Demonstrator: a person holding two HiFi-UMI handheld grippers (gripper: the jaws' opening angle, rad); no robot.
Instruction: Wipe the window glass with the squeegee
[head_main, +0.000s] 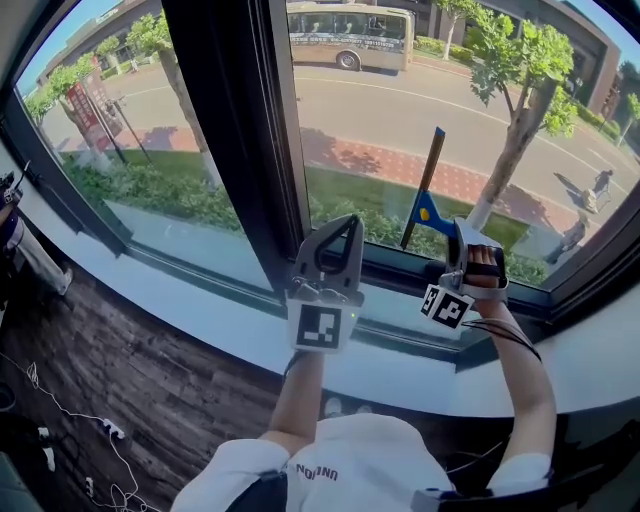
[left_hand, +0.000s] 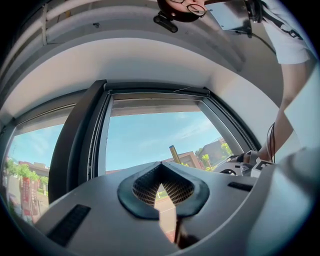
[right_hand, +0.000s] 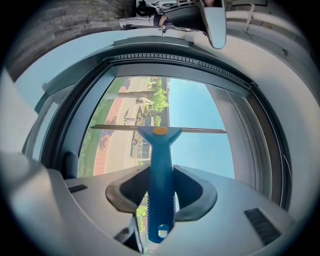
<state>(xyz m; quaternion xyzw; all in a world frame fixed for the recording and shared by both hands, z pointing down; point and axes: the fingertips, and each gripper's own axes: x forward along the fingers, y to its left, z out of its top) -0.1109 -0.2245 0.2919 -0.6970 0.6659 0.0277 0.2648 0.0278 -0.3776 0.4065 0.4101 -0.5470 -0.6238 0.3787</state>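
Gripping the blue squeegee (head_main: 430, 212) by its ribbed plastic handle, the right gripper (head_main: 458, 232) is clamped fast, well right of the dark window post (head_main: 238, 130). The thin straight blade stands tilted at the window glass (head_main: 400, 100); contact unconfirmed. Left gripper (head_main: 338, 225), just right of the post: grey jaws together, empty, mesh-textured pads (left_hand: 144, 187).
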